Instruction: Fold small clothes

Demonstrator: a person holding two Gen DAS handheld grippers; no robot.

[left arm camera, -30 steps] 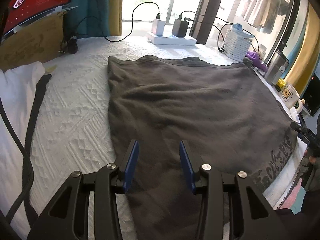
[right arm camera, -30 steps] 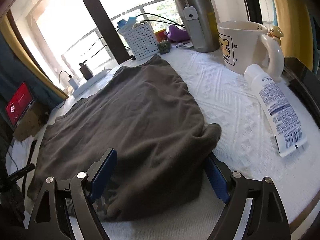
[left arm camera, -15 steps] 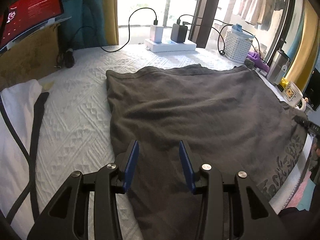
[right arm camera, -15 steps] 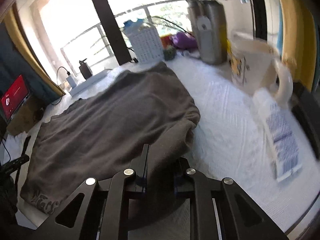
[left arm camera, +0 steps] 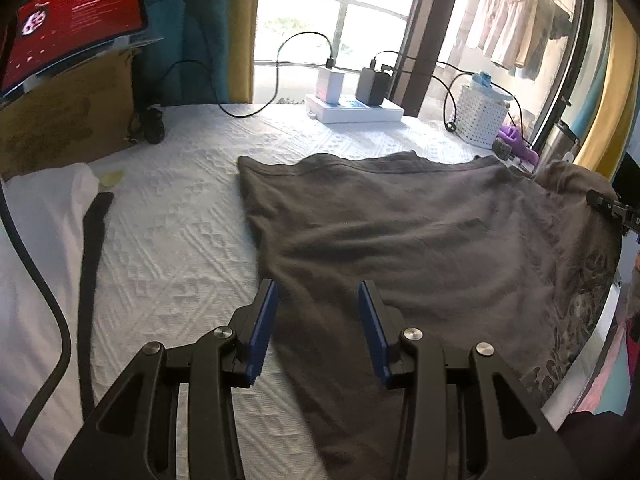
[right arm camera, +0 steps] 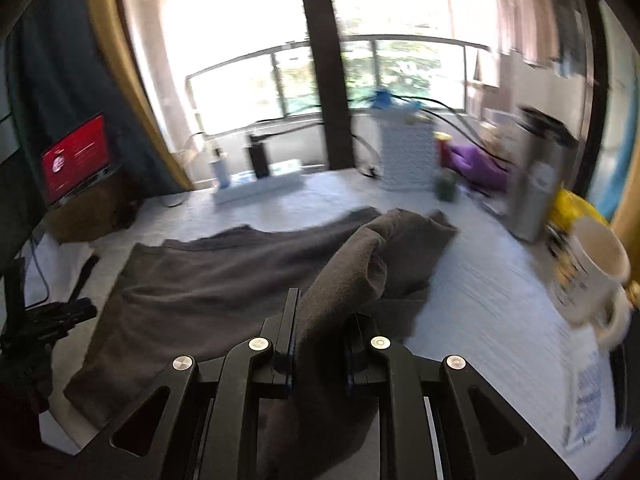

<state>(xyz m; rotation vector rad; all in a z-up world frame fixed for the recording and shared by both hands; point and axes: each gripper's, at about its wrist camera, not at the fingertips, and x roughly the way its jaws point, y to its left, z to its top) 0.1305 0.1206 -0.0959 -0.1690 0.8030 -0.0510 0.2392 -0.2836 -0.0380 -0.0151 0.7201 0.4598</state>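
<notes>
A dark grey garment lies spread on the white quilted bed cover. My left gripper is open and hovers just above the garment's near left edge, holding nothing. My right gripper is shut on a fold of the same garment and holds that edge lifted off the bed; the rest still lies flat. The lifted part shows at the far right of the left wrist view.
A white cloth with a black strap lies at left. A power strip with chargers, a white basket, a steel tumbler, a mug and a tube stand along the back and right. A red screen is at far left.
My right gripper closed on the garment's right edge and lifted it up and toward the left. My left gripper stayed open and rose and drew back slightly.
</notes>
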